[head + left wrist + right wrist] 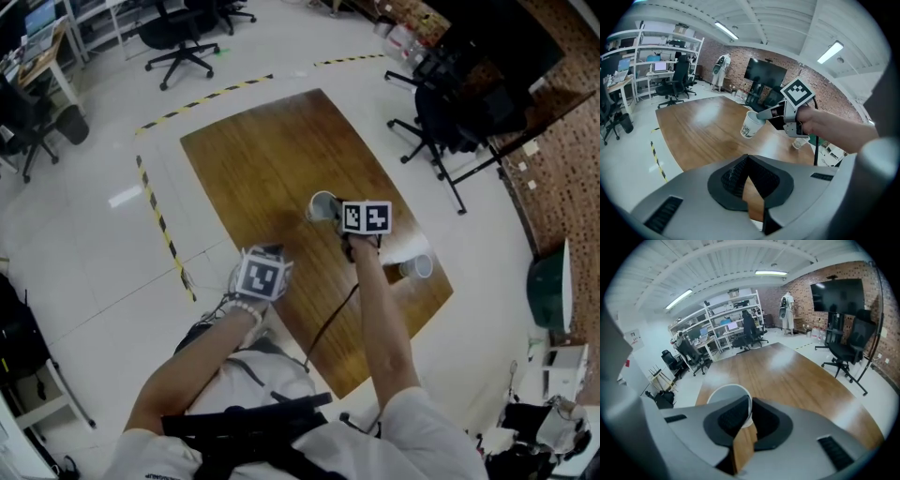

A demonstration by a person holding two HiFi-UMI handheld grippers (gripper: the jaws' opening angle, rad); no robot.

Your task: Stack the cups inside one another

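Note:
A white paper cup hangs above the wooden table, tilted, with my right gripper shut on its rim. In the right gripper view the cup's wall sits pinched between the pads. The left gripper view shows the same cup, printed on its side, clear of the tabletop under the right gripper. A second white cup lies on its side near the table's right edge. My left gripper hovers over the near left edge, shut with nothing in it.
Black office chairs stand off the table's far right corner, another at the back. Yellow-black tape marks the floor left of the table. A black cable trails from my right gripper across the tabletop.

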